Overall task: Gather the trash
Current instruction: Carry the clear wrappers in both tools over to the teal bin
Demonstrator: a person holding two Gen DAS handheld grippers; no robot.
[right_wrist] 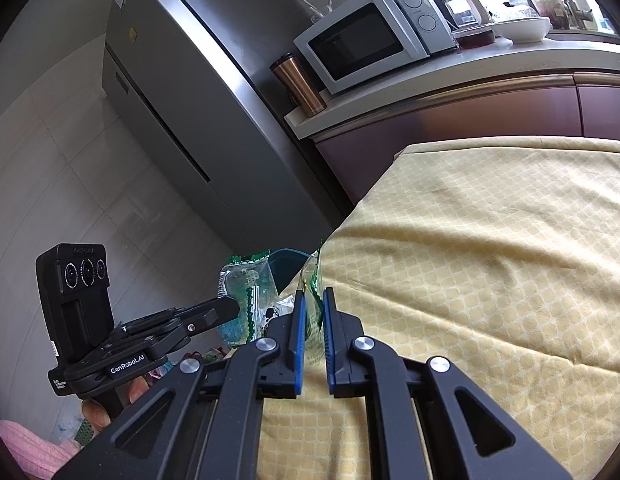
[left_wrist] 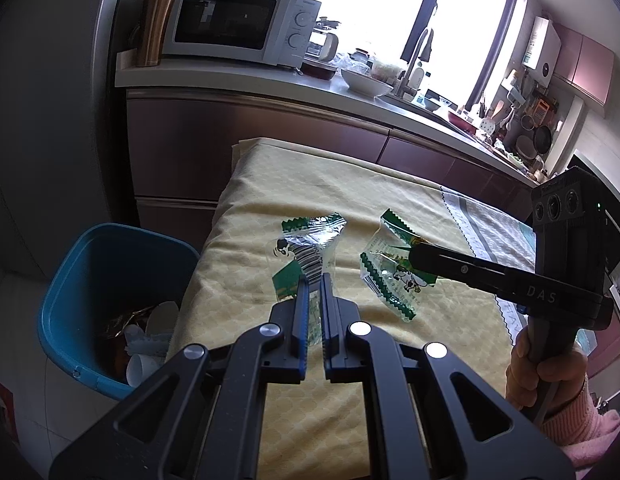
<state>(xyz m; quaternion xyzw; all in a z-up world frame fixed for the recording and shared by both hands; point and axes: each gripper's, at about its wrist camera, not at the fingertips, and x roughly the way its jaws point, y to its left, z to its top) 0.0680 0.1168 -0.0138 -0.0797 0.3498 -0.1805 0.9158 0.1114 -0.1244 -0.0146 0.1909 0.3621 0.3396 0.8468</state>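
Note:
Two clear snack wrappers with green zigzag edges are held over the yellow-clothed table (left_wrist: 349, 184). My left gripper (left_wrist: 314, 278) is shut on one wrapper (left_wrist: 306, 240), which sticks up past its fingertips. Reaching in from the right, my right gripper (left_wrist: 414, 255) is shut on the other wrapper (left_wrist: 389, 280). In the right wrist view, the right gripper (right_wrist: 314, 294) pinches its wrapper (right_wrist: 313, 276) at the table's (right_wrist: 469, 240) left edge. The left gripper (right_wrist: 230, 306) holds its wrapper (right_wrist: 246, 276) upright just left of that. A blue bin (left_wrist: 90, 272) holding paper cups and scraps stands on the floor left of the table.
Behind the table runs a counter (left_wrist: 238, 84) with a white microwave (left_wrist: 230, 20), a copper tumbler (left_wrist: 156, 28), bowls and a sink tap. A steel fridge (right_wrist: 182, 112) stands left of it. A hand in a pink sleeve (left_wrist: 549, 372) grips the right handle.

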